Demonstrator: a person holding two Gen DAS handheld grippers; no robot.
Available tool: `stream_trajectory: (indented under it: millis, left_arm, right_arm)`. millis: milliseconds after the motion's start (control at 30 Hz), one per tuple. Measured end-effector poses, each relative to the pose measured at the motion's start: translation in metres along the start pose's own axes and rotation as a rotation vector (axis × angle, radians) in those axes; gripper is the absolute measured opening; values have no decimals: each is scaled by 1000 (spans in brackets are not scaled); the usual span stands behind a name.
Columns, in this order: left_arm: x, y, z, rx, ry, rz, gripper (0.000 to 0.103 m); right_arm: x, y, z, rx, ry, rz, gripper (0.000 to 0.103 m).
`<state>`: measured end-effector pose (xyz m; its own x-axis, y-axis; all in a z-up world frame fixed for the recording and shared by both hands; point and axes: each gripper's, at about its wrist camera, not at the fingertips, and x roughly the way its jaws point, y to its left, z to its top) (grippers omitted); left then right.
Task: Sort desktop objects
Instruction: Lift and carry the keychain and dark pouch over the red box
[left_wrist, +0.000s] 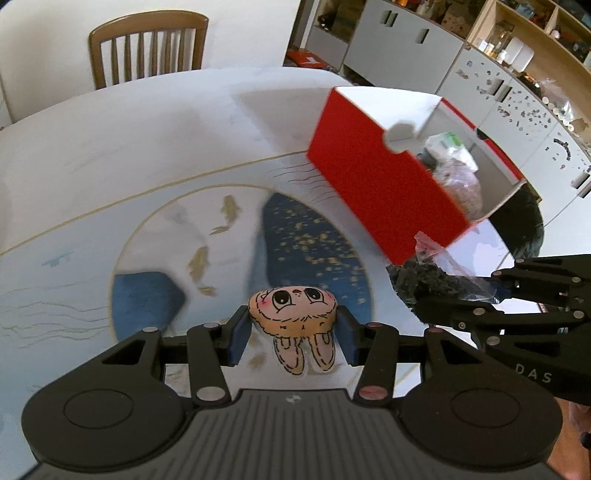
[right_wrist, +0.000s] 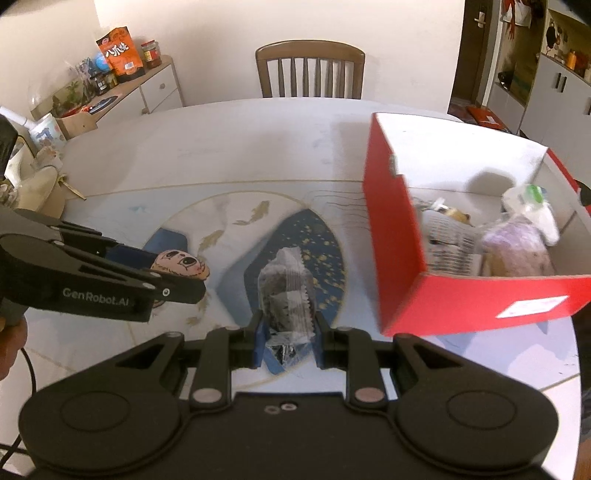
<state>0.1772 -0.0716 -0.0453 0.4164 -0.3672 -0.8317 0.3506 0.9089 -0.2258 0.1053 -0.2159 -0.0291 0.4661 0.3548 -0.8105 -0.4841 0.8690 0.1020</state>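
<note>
Nearest us, our left hand-held gripper (left_wrist: 293, 332) clamps a bunny toy (left_wrist: 293, 314) and the right hand-held gripper (right_wrist: 288, 339) pinches a clear packet (right_wrist: 286, 291), both above the counter (right_wrist: 221, 155). Beyond stands the red box (right_wrist: 402, 258), already holding several wrapped items; these two remain to drop in. The blurred box contents stay indistinct, its far corner cropped.

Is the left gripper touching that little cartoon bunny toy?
Touching. The left wrist view shows the left gripper with both blue pads pressed against the bunny toy.
</note>
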Motion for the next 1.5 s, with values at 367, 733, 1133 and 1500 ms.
stream_trajectory:
  millis: [367, 733, 1133, 1500]
  left_arm:
    - [-10, -58, 20, 6, -46, -40, 48]
    - [2, -117, 49, 22, -78, -53, 48]
    - [27, -168, 89, 67, -92, -36, 48]
    - [64, -193, 139, 115, -94, -3, 48]
  right_arm:
    - [-51, -47, 5, -19, -58, 6, 24]
    - [-71, -117, 13, -7, -80, 19, 24]
    - [-76, -194, 20, 26, -96, -1, 24]
    - [-61, -242, 33, 42, -78, -29, 24]
